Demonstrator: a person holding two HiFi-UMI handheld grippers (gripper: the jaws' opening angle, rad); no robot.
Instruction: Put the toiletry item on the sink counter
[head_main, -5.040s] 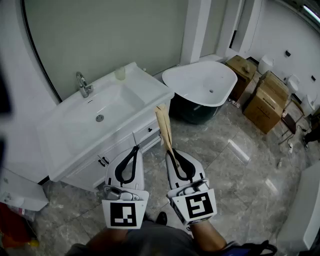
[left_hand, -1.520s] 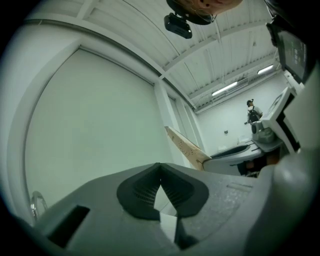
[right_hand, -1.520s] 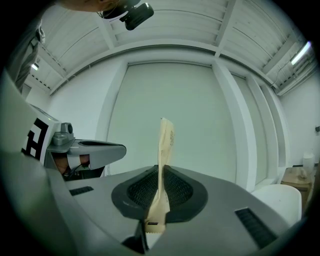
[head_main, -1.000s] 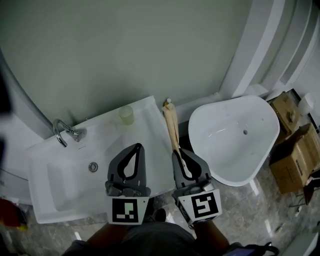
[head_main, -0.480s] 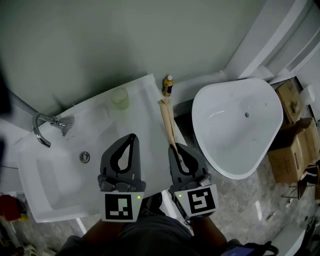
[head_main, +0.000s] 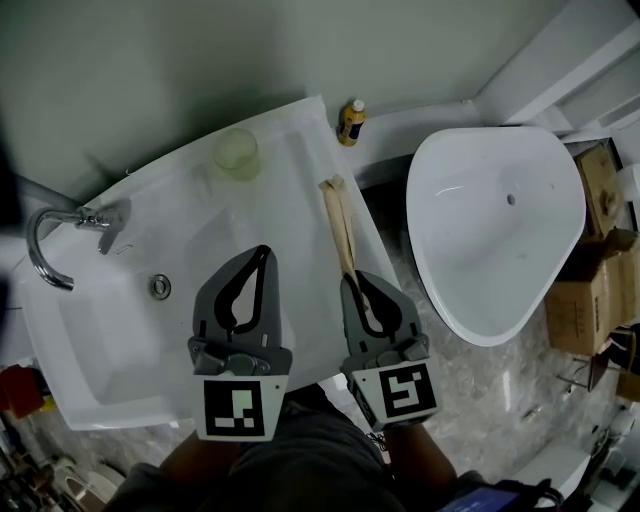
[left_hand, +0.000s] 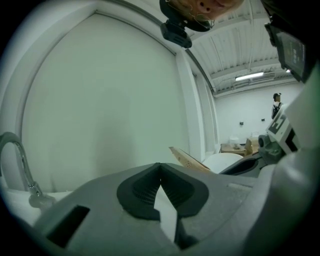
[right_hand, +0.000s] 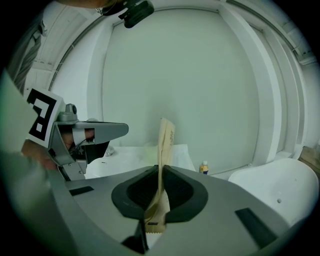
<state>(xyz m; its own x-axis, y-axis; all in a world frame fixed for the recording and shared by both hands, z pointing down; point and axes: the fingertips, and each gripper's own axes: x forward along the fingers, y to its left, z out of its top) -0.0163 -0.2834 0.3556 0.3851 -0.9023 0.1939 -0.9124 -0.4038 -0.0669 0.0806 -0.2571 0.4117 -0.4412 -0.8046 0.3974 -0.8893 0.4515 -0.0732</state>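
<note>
Sink table (head_main: 300, 150) below: right tool (head_main: 355, 285) pinches tan packet (head_main: 338, 225) near its right edge; left tool (head_main: 260, 255) pressed together, empty. Early release risks packet tipping off.

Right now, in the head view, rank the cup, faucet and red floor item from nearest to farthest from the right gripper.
1. Cup, back of the counter, ahead-left of the right gripper.
2. Faucet, far left of the basin.
3. Red item, on the floor at the left edge.
</note>
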